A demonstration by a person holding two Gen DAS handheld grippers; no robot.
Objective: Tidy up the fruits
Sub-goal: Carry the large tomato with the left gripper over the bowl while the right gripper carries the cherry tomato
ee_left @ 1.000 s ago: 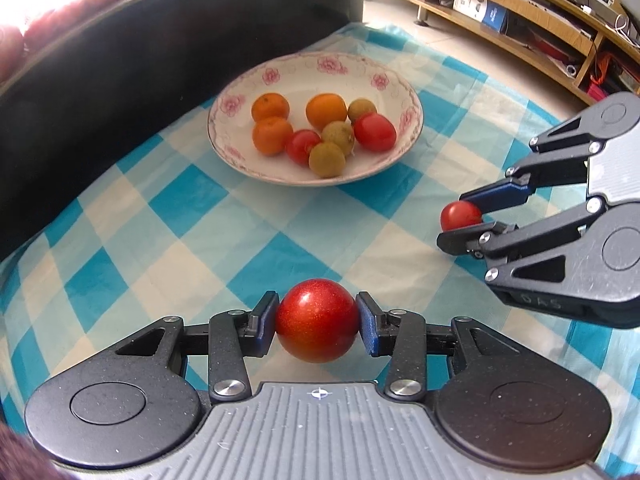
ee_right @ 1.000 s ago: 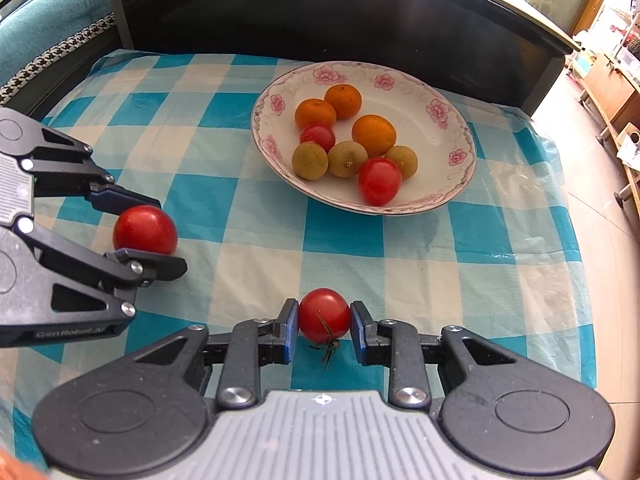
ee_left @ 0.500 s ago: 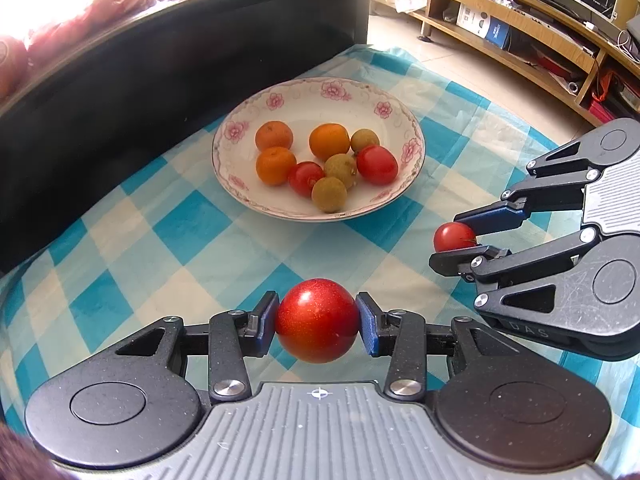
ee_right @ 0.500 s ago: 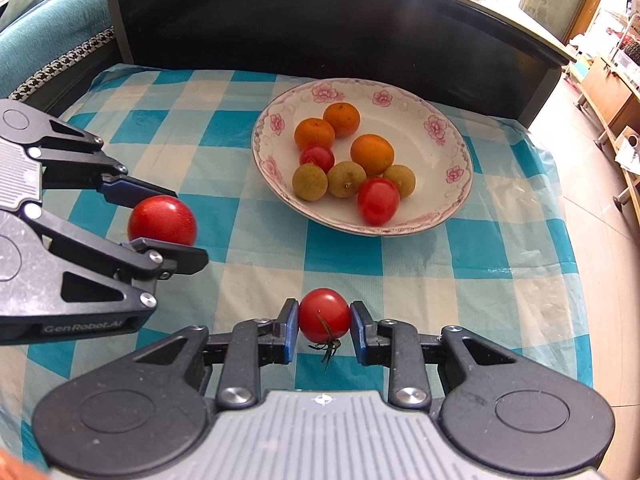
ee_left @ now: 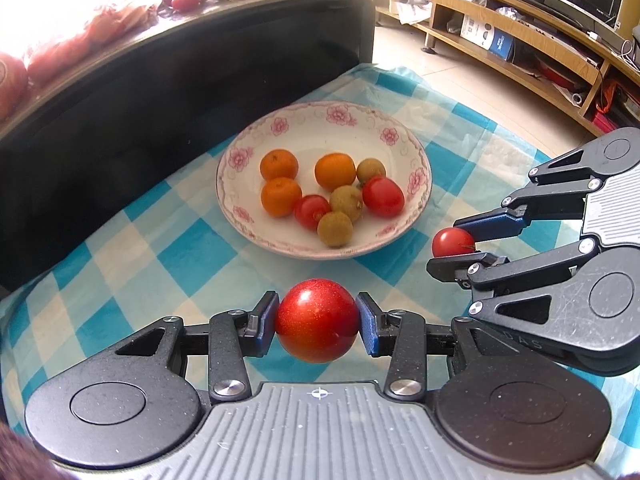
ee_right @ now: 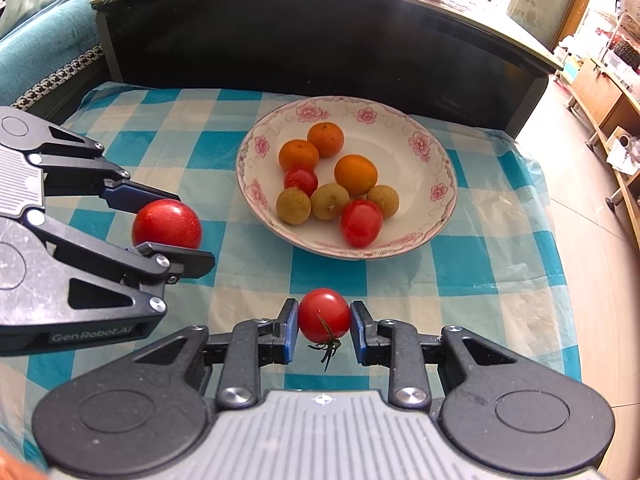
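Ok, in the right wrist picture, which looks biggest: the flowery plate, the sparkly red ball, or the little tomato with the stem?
1. Flowery plate, clearly biggest.
2. Sparkly red ball in the left gripper.
3. Stemmed tomato in the right gripper, smallest even though it sits nearest the camera.

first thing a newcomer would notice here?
Each gripper pinches a red fruit above the checked cloth: the left gripper a large glossy one, the right gripper a smaller tomato with a stem. Beyond sits a floral plate of mixed fruit.
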